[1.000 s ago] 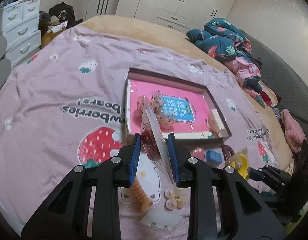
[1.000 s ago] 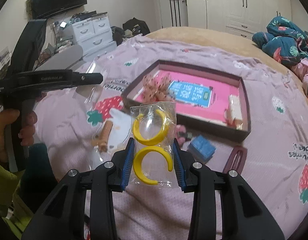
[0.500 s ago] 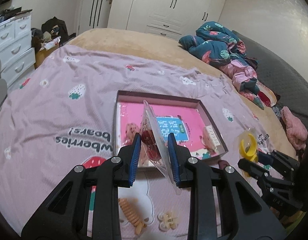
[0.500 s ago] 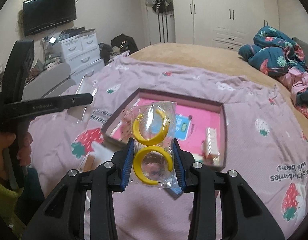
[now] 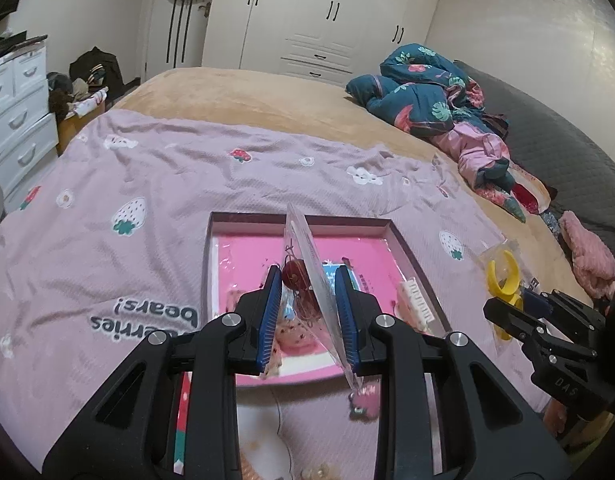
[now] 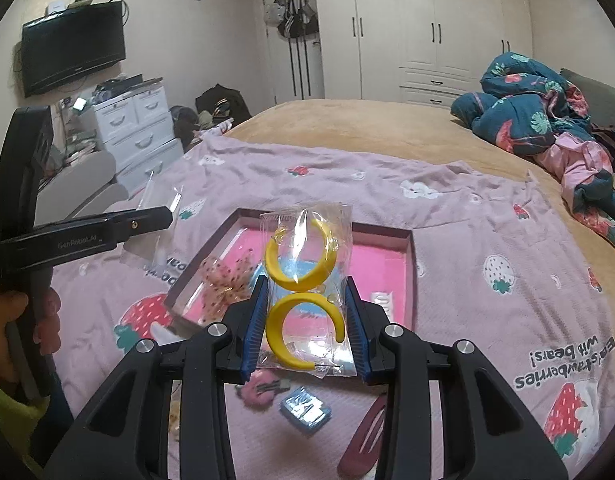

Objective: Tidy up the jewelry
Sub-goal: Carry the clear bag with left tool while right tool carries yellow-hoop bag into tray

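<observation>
My left gripper is shut on a clear packet with dark red earrings, held edge-on above the near part of a brown box with a pink floor. My right gripper is shut on a clear packet with two yellow hoop earrings, held above the same box. The right gripper with its yellow packet also shows at the right of the left wrist view. The box holds a pink spotted bow, a white comb clip and a blue card.
On the lilac strawberry blanket near the box lie a pink hair tie, a blue packet and a maroon hair clip. A bundle of clothes lies at the far right. White drawers stand left of the bed.
Both grippers have risen and moved forward toward the box, each still holding its packet. The loose items on the blanket have slid toward the bottom of both views.
</observation>
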The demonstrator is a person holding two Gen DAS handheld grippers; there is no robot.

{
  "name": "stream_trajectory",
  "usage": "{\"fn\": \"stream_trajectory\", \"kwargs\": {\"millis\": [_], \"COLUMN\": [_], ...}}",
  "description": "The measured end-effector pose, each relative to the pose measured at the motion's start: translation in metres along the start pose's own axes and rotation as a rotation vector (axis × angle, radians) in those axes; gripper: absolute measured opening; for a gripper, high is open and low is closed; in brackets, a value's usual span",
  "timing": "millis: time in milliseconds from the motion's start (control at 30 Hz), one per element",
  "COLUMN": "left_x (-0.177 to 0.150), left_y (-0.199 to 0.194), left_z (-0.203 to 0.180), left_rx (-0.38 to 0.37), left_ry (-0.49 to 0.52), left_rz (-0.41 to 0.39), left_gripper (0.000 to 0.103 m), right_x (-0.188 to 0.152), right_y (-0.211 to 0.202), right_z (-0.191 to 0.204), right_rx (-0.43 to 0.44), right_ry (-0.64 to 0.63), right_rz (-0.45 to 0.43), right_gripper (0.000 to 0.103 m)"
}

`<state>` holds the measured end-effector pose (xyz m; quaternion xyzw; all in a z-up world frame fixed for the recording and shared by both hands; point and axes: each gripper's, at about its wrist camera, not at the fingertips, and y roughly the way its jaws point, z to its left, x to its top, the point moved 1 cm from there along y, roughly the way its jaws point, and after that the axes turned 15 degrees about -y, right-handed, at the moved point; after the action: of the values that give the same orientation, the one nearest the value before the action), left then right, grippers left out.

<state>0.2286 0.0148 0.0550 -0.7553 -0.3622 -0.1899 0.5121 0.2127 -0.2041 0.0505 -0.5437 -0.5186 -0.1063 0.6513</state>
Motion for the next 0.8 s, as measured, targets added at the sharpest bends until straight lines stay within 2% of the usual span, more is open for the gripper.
{"fn": "stream_trajectory", "kwargs": {"millis": [333,600,800], "left_x": [-0.001,-0.007,-0.014], "left_y": [0.038,0.069,0.087], "left_z": [-0.008,-0.002,0.006], "left_rx": [0.005,0.02,0.0], "left_ry": [0.02,0.016,0.011], "left_rz": [0.058,0.114,0.156], "left_gripper": [0.02,0.02,0.02], "right_x": [-0.003,-0.013,-0.022], "right_y": [0.024,0.05,0.07], "right_z": [-0.022,-0.025,-0.02], "right_rx": [-0.051,-0.043,-0.025], "right_ry": [0.041,0.061,0.059], "right_rz": [0.027,0.073,0.113], "right_gripper": [0.035,0.035,0.035]}}
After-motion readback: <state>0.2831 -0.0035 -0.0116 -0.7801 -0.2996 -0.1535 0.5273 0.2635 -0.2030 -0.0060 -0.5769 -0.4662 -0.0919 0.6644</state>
